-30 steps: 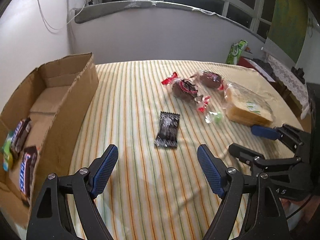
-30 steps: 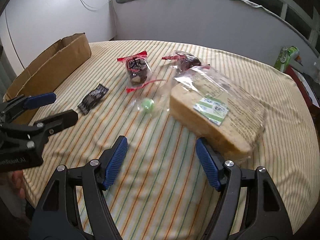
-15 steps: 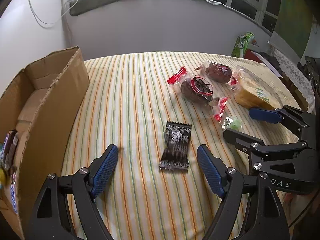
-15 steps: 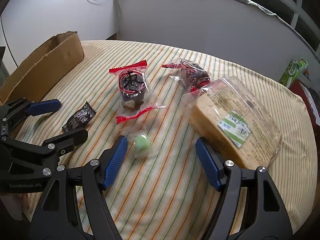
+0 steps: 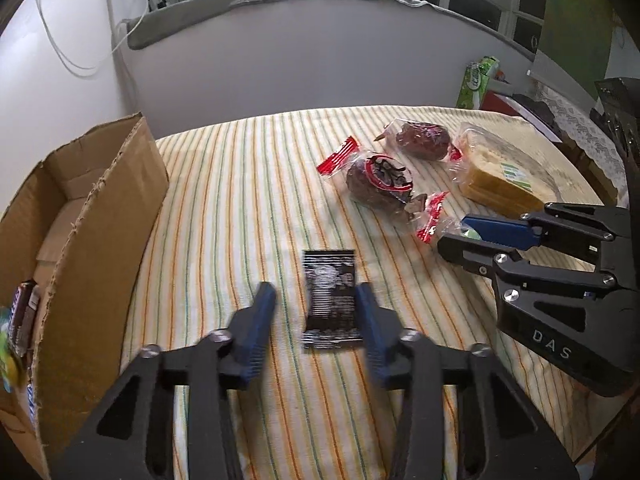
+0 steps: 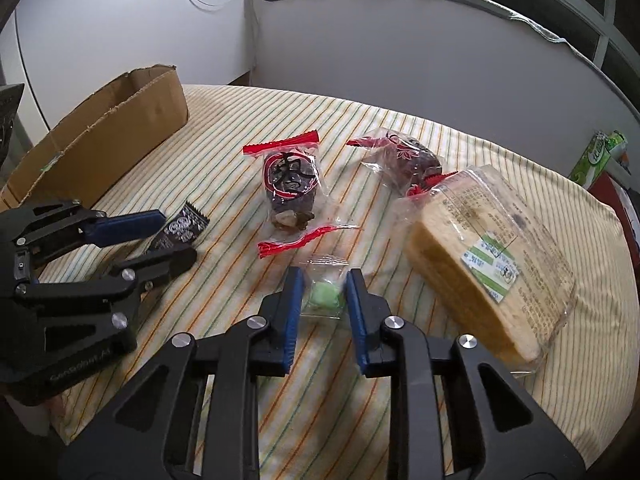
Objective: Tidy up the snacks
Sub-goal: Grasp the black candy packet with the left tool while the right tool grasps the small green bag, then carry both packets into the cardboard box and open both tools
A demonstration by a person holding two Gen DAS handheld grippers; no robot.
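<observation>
A black snack packet [image 5: 330,297] lies on the striped tablecloth between the fingers of my left gripper [image 5: 316,316], whose jaws are closing around it with a gap on the left side. The packet also shows in the right wrist view [image 6: 181,229]. My right gripper [image 6: 323,286] has its jaws narrowed around a small clear bag with a green candy [image 6: 325,295], pads at its sides. A cardboard box [image 5: 96,216] at the left holds chocolate bars [image 5: 22,316].
Two red-sealed bags of dark snacks [image 6: 291,188] [image 6: 404,158] and a bagged loaf of sliced bread [image 6: 486,256] lie on the table's right half. A green package [image 5: 478,80] stands beyond the far edge. A wall curves behind the table.
Both grippers moved forward and down onto their items. The left jaws narrowed around the black packet; the right jaws narrowed around the green candy bag.
</observation>
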